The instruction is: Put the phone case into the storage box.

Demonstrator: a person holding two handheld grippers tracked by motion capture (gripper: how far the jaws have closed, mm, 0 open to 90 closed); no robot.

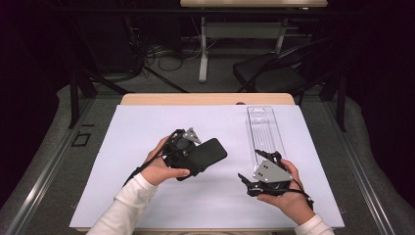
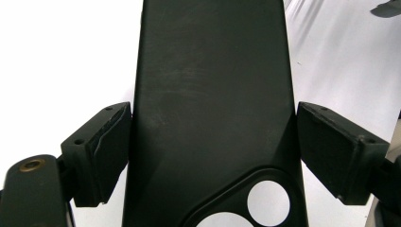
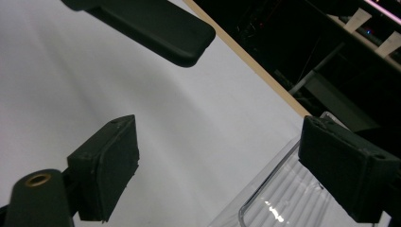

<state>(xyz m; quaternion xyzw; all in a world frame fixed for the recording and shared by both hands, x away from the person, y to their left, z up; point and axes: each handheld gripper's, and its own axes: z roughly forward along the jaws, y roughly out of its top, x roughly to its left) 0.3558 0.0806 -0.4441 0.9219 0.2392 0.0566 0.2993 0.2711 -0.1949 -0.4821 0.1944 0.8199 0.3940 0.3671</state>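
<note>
The left tongs (image 1: 195, 155) clamp a black phone case (image 1: 208, 154) above the white surface (image 1: 147, 127), while the right tongs (image 1: 250, 182), apart and empty, hover beside clear plastic packaging (image 1: 263, 129), seemingly its next destination.

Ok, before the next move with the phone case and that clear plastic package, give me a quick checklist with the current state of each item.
1. Left gripper shut on the black phone case: ok.
2. Case lifted off the white mat: cannot tell.
3. Right gripper open and holding nothing: ok.
4. Clear plastic package lying flat on the mat: ok.
5. Right jaws around the package's near end: not ok, beside it.
</note>
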